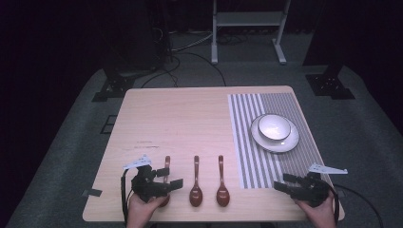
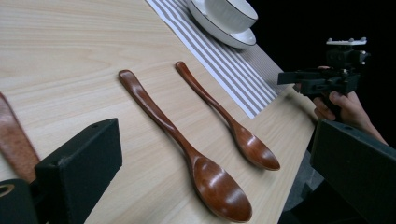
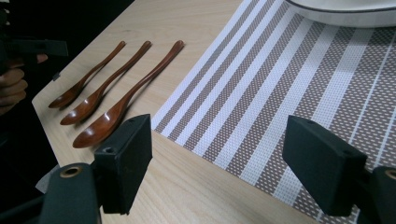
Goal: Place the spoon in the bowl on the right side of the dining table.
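Wooden table [image 1: 190, 118] carries a striped mat [image 1: 271, 142], a bowl on a plate [image 1: 274, 134], three spoons. Left gripper [image 1: 172, 179] over the leftmost spoon [image 1: 167, 166], fingers apart; right gripper [image 1: 285, 183] likewise empty. Risk: glossy handle slips if pinched off-centre.

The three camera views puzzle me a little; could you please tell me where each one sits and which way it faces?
High view: above the person's table edge, looking forward and down on the table; both hands show, with the left claw and right claw.
Left gripper view: on the left claw, facing across the spoons toward the bowl; the other hand shows.
Right gripper view: on the right claw, facing over the striped placemat.
All three share the spoons.
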Demonstrator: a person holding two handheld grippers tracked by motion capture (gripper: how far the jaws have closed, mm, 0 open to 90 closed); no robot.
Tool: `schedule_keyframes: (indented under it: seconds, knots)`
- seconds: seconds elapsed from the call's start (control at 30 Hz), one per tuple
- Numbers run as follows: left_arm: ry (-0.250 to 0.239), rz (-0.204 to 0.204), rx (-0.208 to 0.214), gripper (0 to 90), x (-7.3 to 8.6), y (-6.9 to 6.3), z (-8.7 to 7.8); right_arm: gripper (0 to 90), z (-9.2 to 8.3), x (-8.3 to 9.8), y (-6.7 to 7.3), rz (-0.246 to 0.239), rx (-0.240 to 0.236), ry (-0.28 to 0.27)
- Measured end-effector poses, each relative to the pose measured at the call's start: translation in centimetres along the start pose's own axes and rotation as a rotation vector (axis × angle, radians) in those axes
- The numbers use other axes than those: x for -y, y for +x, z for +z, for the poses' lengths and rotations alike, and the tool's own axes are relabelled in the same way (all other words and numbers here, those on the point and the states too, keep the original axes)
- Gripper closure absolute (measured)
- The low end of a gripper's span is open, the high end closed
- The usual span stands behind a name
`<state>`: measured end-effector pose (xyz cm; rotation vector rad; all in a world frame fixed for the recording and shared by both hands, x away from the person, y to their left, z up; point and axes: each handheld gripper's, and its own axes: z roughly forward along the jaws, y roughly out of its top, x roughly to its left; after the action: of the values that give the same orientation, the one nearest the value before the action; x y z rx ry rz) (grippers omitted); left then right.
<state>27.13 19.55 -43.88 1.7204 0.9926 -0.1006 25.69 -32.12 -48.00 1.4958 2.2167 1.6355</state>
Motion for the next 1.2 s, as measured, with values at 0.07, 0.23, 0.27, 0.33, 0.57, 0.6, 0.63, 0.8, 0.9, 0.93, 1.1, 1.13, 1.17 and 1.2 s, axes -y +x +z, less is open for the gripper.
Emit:
schedule_keyframes:
  seconds: [0.07, 0.23, 0.27, 0.33, 0.57, 0.6, 0.63, 0.8, 0.9, 0.93, 1.1, 1.13, 1.17, 1.2]
  knots:
    - [0.002, -0.003, 0.007, 1.0, 0.0, -0.1, 0.2, 23.0, 0.0, -0.1, 0.0, 0.001, -0.005, -0.002]
    - [0.016, 0.004, 0.030, 1.0, 0.0, -0.4, 0.8, 23.0, 0.1, -0.3, 0.1, 0.003, -0.011, -0.005]
    - [0.016, 0.004, 0.030, 1.0, 0.0, -0.4, 0.8, 23.0, 0.1, -0.3, 0.1, 0.004, -0.014, -0.007]
    - [0.028, 0.003, 0.052, 1.0, 0.0, -0.9, 1.2, 23.0, 0.1, -0.5, 0.2, 0.003, -0.017, -0.011]
    - [0.066, 0.009, 0.120, 1.0, 0.1, -2.3, 2.3, 23.0, 0.7, -1.5, 0.5, -0.012, -0.026, 0.003]
    - [0.072, 0.009, 0.132, 1.0, 0.1, -2.5, 2.6, 23.0, 0.8, -1.6, 0.5, -0.013, -0.027, 0.006]
    - [0.080, 0.008, 0.143, 1.0, 0.1, -2.7, 2.8, 23.0, 1.0, -1.7, 0.6, -0.018, -0.028, 0.010]
    - [0.114, 0.001, 0.205, 1.0, 0.2, -3.9, 4.5, 23.0, 1.5, -2.0, 0.6, -0.029, -0.032, 0.025]
    - [0.142, -0.004, 0.255, 1.1, 0.2, -4.6, 5.6, 23.0, 1.7, -2.1, 0.7, -0.033, -0.034, 0.037]
    - [0.147, -0.012, 0.273, 1.1, 0.3, -4.8, 5.9, 23.0, 1.7, -2.2, 0.7, -0.035, -0.033, 0.038]
    - [0.182, -0.014, 0.327, 1.1, 0.1, -5.9, 7.6, 23.1, 1.8, -2.5, 0.9, -0.045, -0.028, 0.044]
    - [0.182, -0.014, 0.327, 1.2, 0.1, -5.9, 7.6, 23.1, 1.8, -2.5, 0.9, -0.045, -0.028, 0.044]
    - [0.194, -0.010, 0.341, 1.2, 0.0, -6.2, 8.1, 23.1, 1.8, -2.6, 0.9, -0.046, -0.028, 0.045]
    - [0.198, -0.016, 0.353, 1.2, 0.0, -6.4, 8.4, 23.1, 1.8, -2.6, 0.9, -0.047, -0.028, 0.045]
